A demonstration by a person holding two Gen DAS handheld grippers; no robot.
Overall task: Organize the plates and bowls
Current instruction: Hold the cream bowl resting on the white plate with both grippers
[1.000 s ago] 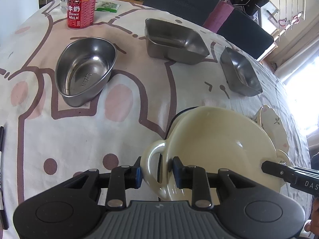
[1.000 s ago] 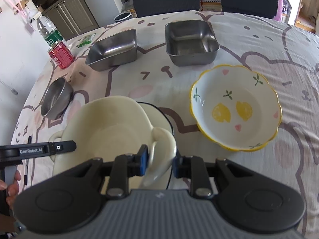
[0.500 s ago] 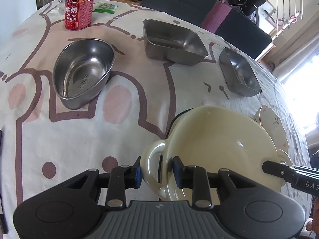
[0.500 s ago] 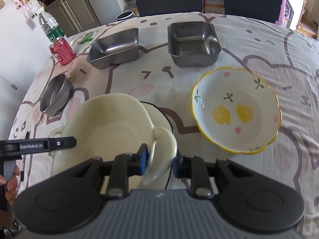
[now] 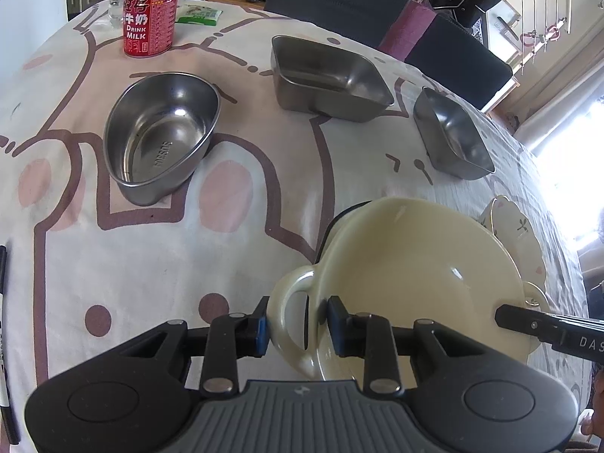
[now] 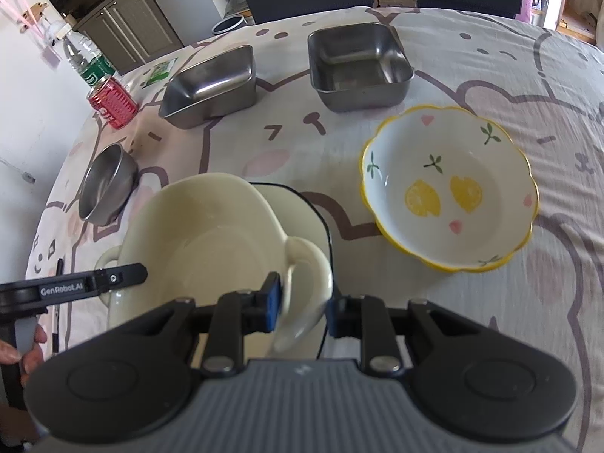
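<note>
A cream bowl [image 5: 415, 264] with two loop handles is held from both sides. My left gripper [image 5: 298, 324] is shut on its left handle. My right gripper [image 6: 304, 302] is shut on the right handle [image 6: 305, 264]. The bowl [image 6: 211, 234] sits over a white dish with a black rim [image 6: 302, 204], covering most of it; whether the two touch I cannot tell. In the left wrist view only a thin edge of that dish [image 5: 332, 222] shows. A scalloped bowl with lemon prints [image 6: 449, 192] lies on the cloth to the right.
An oval steel bowl [image 5: 162, 136], a rectangular steel pan [image 5: 328, 75] and a square steel pan [image 5: 453, 139] stand farther back. A red milk can [image 5: 151, 19] and a water bottle [image 6: 87, 60] are at the far left. A pen [image 5: 3, 302] lies at the left edge.
</note>
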